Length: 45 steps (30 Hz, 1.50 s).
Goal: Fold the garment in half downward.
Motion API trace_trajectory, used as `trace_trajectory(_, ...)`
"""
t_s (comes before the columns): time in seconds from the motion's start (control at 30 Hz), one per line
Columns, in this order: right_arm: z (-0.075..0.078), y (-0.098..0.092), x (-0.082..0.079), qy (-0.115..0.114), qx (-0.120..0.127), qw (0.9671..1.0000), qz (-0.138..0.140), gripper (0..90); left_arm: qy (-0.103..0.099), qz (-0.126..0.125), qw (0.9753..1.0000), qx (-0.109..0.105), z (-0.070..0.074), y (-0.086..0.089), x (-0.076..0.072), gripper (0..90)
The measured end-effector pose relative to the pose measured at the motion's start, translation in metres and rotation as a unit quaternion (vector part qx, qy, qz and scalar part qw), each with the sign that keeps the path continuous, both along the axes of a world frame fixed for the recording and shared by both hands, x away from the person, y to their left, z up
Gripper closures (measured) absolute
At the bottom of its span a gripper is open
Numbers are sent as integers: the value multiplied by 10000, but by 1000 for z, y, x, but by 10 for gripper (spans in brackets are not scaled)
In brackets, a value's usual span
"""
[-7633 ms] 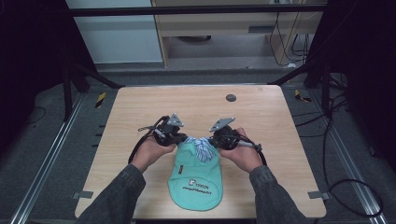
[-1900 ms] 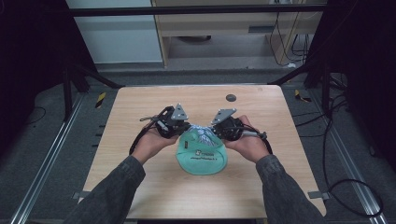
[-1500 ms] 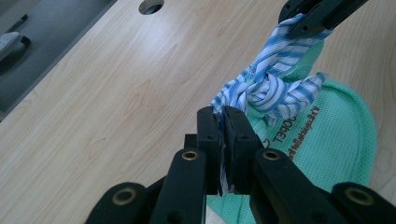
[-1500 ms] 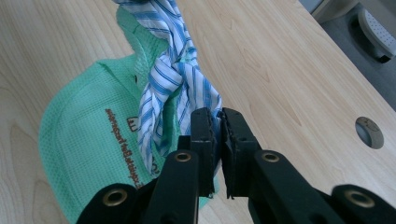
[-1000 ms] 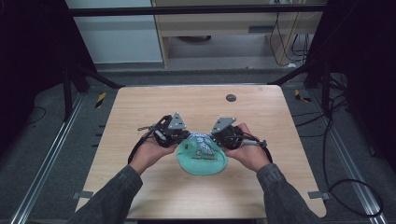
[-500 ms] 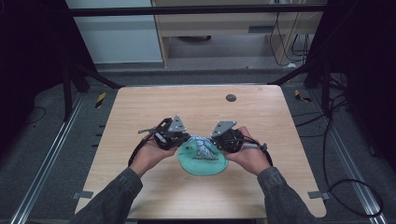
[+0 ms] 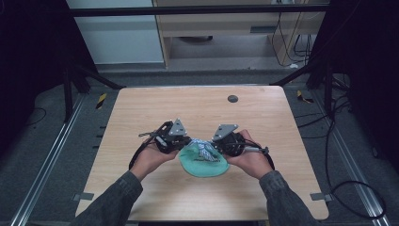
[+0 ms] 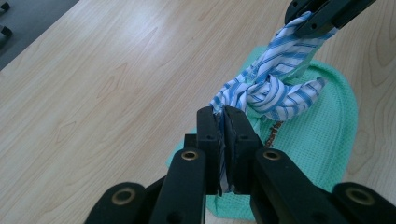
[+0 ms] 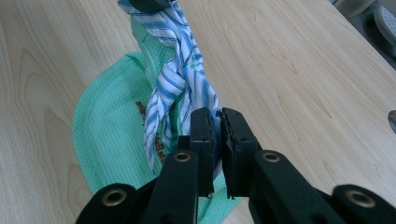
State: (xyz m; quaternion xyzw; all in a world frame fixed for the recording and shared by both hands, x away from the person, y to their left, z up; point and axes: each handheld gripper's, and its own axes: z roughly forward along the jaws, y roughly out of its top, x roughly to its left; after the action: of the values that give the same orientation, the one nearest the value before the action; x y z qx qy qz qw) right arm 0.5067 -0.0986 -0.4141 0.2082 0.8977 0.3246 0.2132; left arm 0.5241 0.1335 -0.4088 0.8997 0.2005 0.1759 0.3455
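A mint-green mesh cloth (image 7: 205, 165) lies on the wooden table (image 7: 141, 113) between two hands. Its blue-and-white striped straps (image 7: 203, 149) are tied in a knot above it. My left gripper (image 7: 186, 141) is shut on one strap end, seen close in the left gripper view (image 8: 222, 112), with the knot (image 8: 271, 91) just beyond and the green cloth (image 8: 327, 135) beneath. My right gripper (image 7: 215, 147) is shut on the other strap end (image 9: 218, 114); the strap (image 9: 180, 79) runs up to the left gripper's jaws at the top edge, over the cloth (image 9: 107, 126).
A small dark round disc (image 7: 232, 99) sits on the table near its far edge. Bare wood lies to both sides of the hands. Metal rails and cables run along the floor around the table.
The green cloth, long and flat toward the front edge at first, now lies bunched and short. Over the last second both grippers drew slightly toward the person, still holding the straps.
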Motion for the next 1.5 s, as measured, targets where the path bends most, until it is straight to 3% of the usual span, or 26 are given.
trace_trajectory(1.5,-18,-1,-15,187,3,9998,68,798,146,-76,9999,22,-22,0,-14,813)
